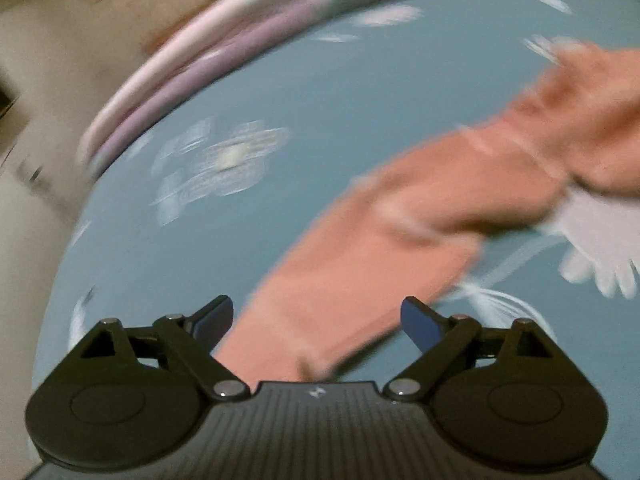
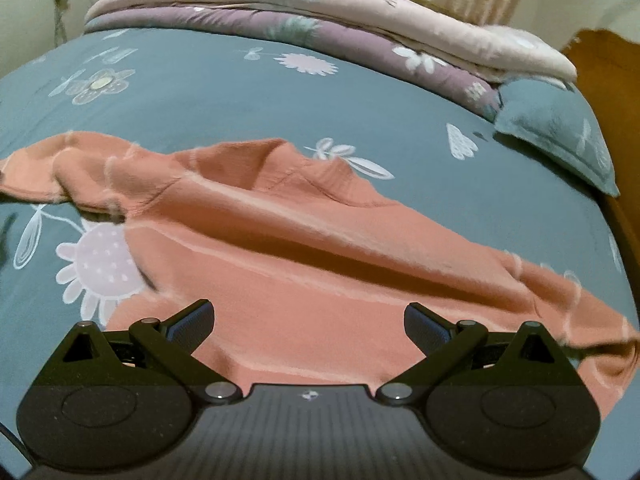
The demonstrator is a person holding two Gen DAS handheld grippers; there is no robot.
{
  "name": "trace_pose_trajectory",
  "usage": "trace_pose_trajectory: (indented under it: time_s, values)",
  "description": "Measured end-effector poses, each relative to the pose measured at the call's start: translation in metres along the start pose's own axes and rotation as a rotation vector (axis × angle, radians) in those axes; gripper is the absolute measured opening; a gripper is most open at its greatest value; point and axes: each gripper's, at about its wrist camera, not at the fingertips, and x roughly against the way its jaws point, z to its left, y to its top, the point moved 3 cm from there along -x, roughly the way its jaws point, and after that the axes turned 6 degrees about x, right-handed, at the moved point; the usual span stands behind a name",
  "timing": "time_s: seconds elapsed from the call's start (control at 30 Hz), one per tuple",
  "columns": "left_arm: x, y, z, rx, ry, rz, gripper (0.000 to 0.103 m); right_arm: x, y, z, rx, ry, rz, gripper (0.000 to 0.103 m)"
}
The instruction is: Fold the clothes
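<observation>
A salmon-pink long-sleeved top (image 2: 304,264) lies spread and creased on a blue flowered bedsheet (image 2: 200,100). In the right wrist view its body fills the middle, one sleeve running left and one running right. My right gripper (image 2: 308,326) hovers over the top's near hem, jaws wide open, nothing between the pads. In the blurred left wrist view one pink sleeve (image 1: 360,264) runs from the lower middle up to the right. My left gripper (image 1: 316,320) stands open above the sleeve's near end, and its pads press on nothing.
Folded quilts, pink over purple (image 2: 320,20), are stacked along the far side of the bed. A blue pillow (image 2: 560,128) lies at the far right, next to a wooden bed frame (image 2: 608,80). A pale wall (image 1: 32,160) borders the bed on the left.
</observation>
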Motion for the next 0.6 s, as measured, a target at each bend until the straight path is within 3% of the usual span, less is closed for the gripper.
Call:
trace_pose_trajectory:
  time_s: [0.13, 0.23, 0.33, 0.4, 0.5, 0.6]
  values:
    - [-0.031, -0.009, -0.026, -0.105, 0.036, 0.014, 0.094, 0.004, 0.004, 0.005, 0.034, -0.018, 0.006, 0.103]
    - [-0.034, -0.011, -0.006, -0.046, 0.097, -0.007, 0.095, 0.003, 0.004, 0.003, 0.024, -0.040, 0.019, 0.103]
    - [-0.041, -0.018, 0.033, 0.052, 0.215, 0.022, 0.094, 0.001, 0.004, 0.000, 0.005, -0.044, 0.024, 0.103]
    - [-0.039, -0.025, 0.063, 0.131, 0.253, 0.045, 0.094, 0.000, 0.005, 0.000, 0.007, -0.047, 0.025, 0.103]
    - [-0.032, -0.035, 0.092, 0.212, 0.264, 0.067, 0.094, -0.002, 0.007, 0.000, 0.014, -0.047, 0.027, 0.103]
    - [-0.013, -0.032, 0.085, 0.200, 0.233, 0.048, 0.093, -0.004, 0.006, -0.001, 0.021, -0.040, 0.035, 0.103]
